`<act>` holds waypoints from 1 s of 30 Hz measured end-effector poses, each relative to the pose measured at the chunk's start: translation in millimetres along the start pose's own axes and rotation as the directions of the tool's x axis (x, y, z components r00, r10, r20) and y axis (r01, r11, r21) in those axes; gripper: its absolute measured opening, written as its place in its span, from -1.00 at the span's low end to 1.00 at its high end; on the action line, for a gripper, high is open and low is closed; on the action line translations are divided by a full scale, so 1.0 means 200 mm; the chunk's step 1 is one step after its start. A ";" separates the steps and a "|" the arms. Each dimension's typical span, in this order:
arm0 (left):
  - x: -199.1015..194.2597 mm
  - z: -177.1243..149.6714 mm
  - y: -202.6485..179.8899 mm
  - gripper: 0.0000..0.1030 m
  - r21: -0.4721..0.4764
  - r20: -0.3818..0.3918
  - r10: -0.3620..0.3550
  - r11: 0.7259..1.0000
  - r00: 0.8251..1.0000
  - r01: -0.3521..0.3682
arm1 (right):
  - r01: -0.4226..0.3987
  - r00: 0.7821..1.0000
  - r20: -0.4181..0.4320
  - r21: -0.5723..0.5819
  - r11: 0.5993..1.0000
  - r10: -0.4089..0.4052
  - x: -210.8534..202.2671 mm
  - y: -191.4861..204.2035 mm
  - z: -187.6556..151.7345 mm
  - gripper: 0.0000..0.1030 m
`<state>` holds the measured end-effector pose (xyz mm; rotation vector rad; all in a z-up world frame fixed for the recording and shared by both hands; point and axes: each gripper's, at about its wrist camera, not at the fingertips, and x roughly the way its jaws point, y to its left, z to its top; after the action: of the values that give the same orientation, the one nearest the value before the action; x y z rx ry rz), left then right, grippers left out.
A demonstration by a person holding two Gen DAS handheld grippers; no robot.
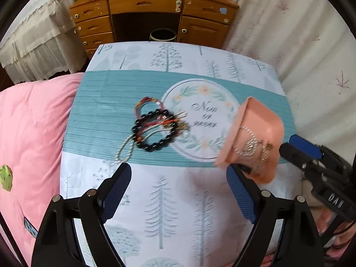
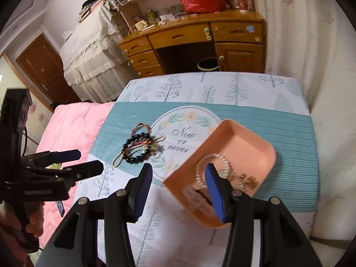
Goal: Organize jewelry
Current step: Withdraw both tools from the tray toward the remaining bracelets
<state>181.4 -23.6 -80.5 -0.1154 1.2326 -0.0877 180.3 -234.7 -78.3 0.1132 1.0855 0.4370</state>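
A pearl bracelet and small pieces are already lying in the pink tray at frame right; a bracelet pile is waiting at centre. Both grippers, left and right, are hanging released, jaws empty.

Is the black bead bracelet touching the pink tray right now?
Apart. The right wrist view shows the black bead bracelet lying in the jewelry pile on the cloth, with printed cloth showing between it and the pink tray.

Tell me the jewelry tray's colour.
Peach-pink tray, plain, no pattern; clearest in the right wrist view.
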 end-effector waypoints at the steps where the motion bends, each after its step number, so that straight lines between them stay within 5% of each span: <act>1: 0.00 -0.01 0.03 0.67 0.002 0.000 -0.001 1.000 1.000 0.001 | -0.003 1.000 -0.010 0.004 1.000 0.003 0.02 0.03 0.00 -0.03; 7: 0.07 -0.06 0.21 0.67 0.021 -0.005 0.029 0.999 1.000 -0.029 | -0.022 0.998 -0.050 0.033 0.999 0.023 0.14 0.17 0.00 -0.03; 16: 0.23 -0.16 0.32 0.67 0.175 -0.022 0.114 0.978 0.993 -0.109 | -0.058 0.991 -0.114 0.082 0.995 0.067 0.34 0.34 0.01 -0.03; 23: 0.37 -0.18 0.39 0.67 0.169 0.016 0.090 0.981 0.996 -0.091 | -0.045 0.990 -0.128 0.149 0.988 0.064 0.54 0.40 0.07 -0.03; 30: 0.59 -0.22 0.42 0.66 0.206 0.027 0.067 0.976 0.997 -0.071 | 0.048 0.968 -0.252 0.189 0.981 0.001 0.83 0.40 0.08 -0.18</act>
<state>179.3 42.7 -216.3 0.1071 1.1989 -0.1533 235.8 -94.6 -184.5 0.2217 1.3774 0.3279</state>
